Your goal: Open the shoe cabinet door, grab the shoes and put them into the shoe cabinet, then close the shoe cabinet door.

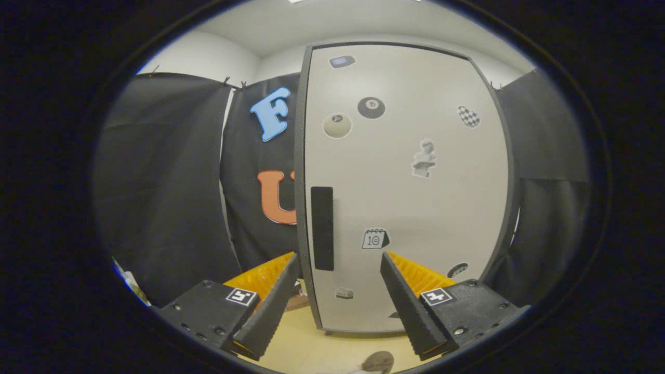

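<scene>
A tall white shoe cabinet [415, 208] with a dark frame stands straight ahead, its door shut and dotted with several stickers. A black vertical handle [322, 228] sits near the door's left edge, just beyond and slightly above my left fingertip. My gripper [340, 257] is open, its fingers spread wide, with nothing between them but the lower part of the door. A rounded brownish object [379, 361], perhaps part of a shoe, lies on the floor below the fingers; I cannot tell what it is.
Black cloth walls [166, 197] hang to the left and right of the cabinet. The floor [322, 343] is pale yellow. A small brown thing [297, 301] lies at the cabinet's lower left corner.
</scene>
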Tool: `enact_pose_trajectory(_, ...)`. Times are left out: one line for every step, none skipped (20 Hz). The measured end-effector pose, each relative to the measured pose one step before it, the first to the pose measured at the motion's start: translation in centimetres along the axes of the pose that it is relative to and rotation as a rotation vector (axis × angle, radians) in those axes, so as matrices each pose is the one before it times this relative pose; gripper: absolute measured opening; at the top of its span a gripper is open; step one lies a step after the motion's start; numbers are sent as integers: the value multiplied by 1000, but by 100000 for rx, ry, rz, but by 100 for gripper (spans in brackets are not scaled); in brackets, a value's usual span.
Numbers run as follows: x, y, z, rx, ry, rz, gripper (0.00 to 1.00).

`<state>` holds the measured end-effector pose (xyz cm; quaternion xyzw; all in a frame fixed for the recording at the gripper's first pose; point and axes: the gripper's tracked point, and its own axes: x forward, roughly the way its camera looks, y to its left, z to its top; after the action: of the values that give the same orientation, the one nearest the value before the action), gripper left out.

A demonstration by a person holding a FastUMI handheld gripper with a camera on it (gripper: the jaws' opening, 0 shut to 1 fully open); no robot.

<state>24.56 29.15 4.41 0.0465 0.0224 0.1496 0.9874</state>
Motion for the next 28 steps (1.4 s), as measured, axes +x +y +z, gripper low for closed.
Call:
enact_pose_trajectory(1100, 392, 22, -211, 70, 398, 99)
enact_pose_trajectory(1033, 213, -93, -551, 381, 81, 99)
enact_pose_trajectory(1122, -78, 75, -1010, -156, -876, 99)
enact_pose_trajectory(755, 42, -259, -461, 766, -559, 99)
enact_pose_trajectory(804, 93, -92, -49, 433, 243, 98)
enact_pose_trajectory(588, 5, -143, 224, 772, 405, 95)
enact_pose_trajectory(604, 119, -19, 387, 827, 879, 93)
enact_pose_trajectory(544, 97, 14, 760, -109, 311, 90)
enact_pose_trajectory(451, -37, -82, 457, 586, -686, 88)
enact_pose_trajectory(415, 67, -170, 433, 464, -333, 85)
enact_pose_trajectory(343, 119, -2, 300, 273, -410, 81)
enact_pose_trajectory(284, -4, -226, 320, 1055, -845, 78)
enact_pose_trajectory(61, 52, -50, 1160, 480, -196, 74)
enact_pose_trajectory(103, 171, 111, 900, 132, -332, 71)
enact_pose_trajectory(220, -106, 51, 27, 321, -1399, 67)
enact_pose_trajectory(224, -163, -22, 169, 268, -1483, 64)
enact_pose_trajectory(310, -79, -24, 770, 638, -1579, 59)
enact_pose_trajectory(189, 84, 7, 1182, 456, -751, 55)
enact_pose_trajectory(-139, 49, 72, 760, 75, -1923, 51)
enact_pose_trajectory(299, 423, 0, -431, 276, -523, 47)
enact_pose_trajectory(52, -104, -14, -698, -95, -1259, 43)
enact_pose_trajectory(-198, -42, -8, -391, 125, -594, 39)
enact_pose_trajectory(-27, 9, -4, 2, 728, 392, 38)
enact_pose_trajectory(15, 21, -106, -20, 1267, 665, 37)
enact_pose_trajectory(-113, -24, 55, 594, 952, 796, 36)
enact_pose_trajectory(-276, 9, -99, -332, 1207, 1096, 34)
enact_pose_trajectory(-327, -98, 121, -604, 825, 1133, 32)
enact_pose_trajectory(-460, 70, -85, -105, 123, 1301, 30)
